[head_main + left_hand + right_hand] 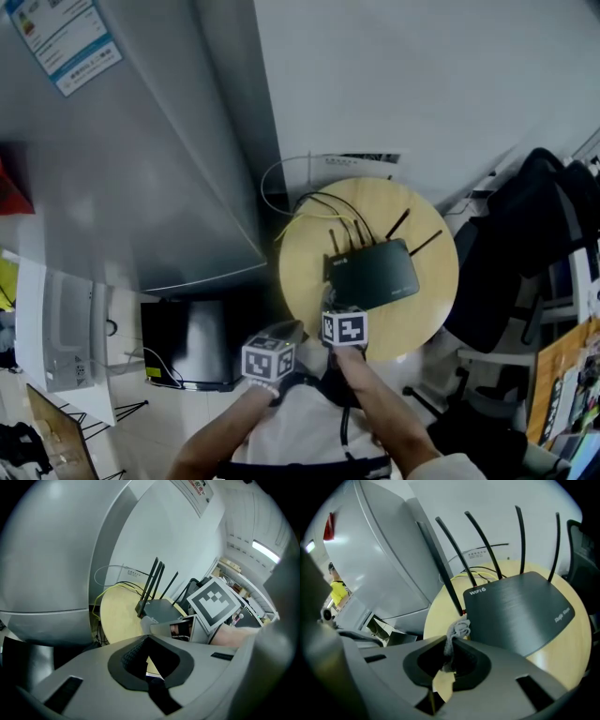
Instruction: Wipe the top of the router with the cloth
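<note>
A black router (pixel 375 274) with several antennas lies on a round wooden table (pixel 309 244). My right gripper (pixel 330 305) hovers at the table's near edge, just short of the router's near-left corner. It is shut on a small grey cloth (pixel 458 630), whose bunched end pokes out and touches that corner of the router (pixel 520 613). My left gripper (pixel 284 331) sits lower left of the right one, off the table edge, its jaws together and empty. In the left gripper view the router (pixel 161 607) and the cloth tip (pixel 146 620) lie ahead.
A tall grey cabinet (pixel 141 169) stands close on the table's left. Cables (pixel 319 202) loop behind the router towards the wall. A black chair with dark fabric (pixel 534 225) crowds the right side. A black box (pixel 187 342) sits on the floor below left.
</note>
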Demonstrator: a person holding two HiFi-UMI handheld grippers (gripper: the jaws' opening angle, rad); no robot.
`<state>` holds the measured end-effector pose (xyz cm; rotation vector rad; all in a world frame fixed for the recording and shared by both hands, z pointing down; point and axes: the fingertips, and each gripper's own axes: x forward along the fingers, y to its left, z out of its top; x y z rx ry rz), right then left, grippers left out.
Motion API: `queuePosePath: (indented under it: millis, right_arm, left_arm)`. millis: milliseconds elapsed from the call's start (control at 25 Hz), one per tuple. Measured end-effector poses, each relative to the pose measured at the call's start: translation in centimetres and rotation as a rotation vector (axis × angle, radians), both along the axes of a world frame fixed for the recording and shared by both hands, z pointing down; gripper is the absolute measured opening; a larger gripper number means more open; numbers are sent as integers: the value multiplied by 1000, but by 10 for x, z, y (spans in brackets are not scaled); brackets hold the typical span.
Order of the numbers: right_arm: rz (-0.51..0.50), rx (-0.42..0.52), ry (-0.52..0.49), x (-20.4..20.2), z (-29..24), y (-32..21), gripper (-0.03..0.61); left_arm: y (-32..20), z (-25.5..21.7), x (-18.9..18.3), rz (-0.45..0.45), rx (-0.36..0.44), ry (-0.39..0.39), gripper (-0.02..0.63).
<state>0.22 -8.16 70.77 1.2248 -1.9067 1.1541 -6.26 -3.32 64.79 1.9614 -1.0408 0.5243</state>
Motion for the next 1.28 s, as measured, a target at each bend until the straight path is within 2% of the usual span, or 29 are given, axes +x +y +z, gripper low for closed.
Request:
queuePosePath:
  millis: [320, 560, 920, 1280]
  right_arm:
    - [64, 6, 1, -1, 4, -18, 37]
    - [61, -20, 1, 10, 9, 12, 37]
    - [79, -45, 12, 39, 15, 53, 37]
    - [63, -53, 62, 71, 24, 75, 37]
  left_arm:
    - [5, 2, -16, -22, -8, -11, -3]
    - [8, 2, -12, 5, -6, -10, -3]
    - [23, -2, 16, 71, 2, 5, -3]
    - [42, -6, 22, 45, 6, 16, -3]
